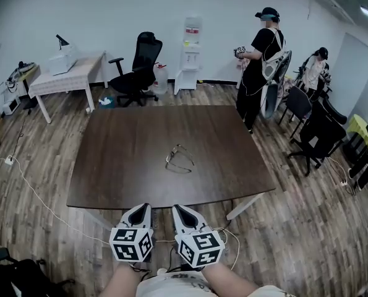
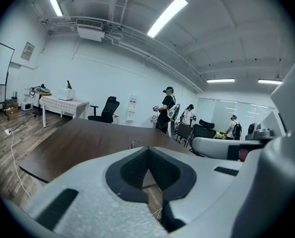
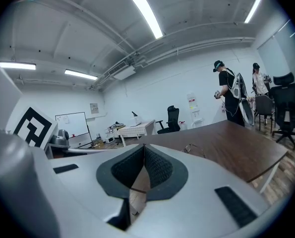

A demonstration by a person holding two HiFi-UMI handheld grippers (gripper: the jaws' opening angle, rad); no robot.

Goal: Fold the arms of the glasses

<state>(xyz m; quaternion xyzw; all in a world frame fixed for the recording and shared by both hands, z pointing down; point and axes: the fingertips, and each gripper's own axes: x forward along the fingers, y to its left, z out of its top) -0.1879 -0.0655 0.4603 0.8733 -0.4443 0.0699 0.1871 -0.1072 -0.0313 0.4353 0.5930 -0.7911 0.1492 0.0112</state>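
A pair of thin-framed glasses (image 1: 179, 158) lies near the middle of the dark brown table (image 1: 122, 166), its arms spread open. In the head view both grippers hover side by side just off the table's near edge, well short of the glasses. My left gripper (image 1: 141, 210) is shut with nothing in it, and so is my right gripper (image 1: 182, 211). In the left gripper view the closed jaws (image 2: 148, 151) point across the table toward the glasses (image 2: 134, 144). The right gripper view shows its closed jaws (image 3: 143, 148) and the glasses (image 3: 191, 147) a little to the right.
A person (image 1: 261, 60) stands beyond the table's far right corner. A black office chair (image 1: 137, 67) and a white side table (image 1: 66, 79) stand at the back left, a water dispenser (image 1: 192, 51) by the wall, and more black chairs (image 1: 320, 135) on the right.
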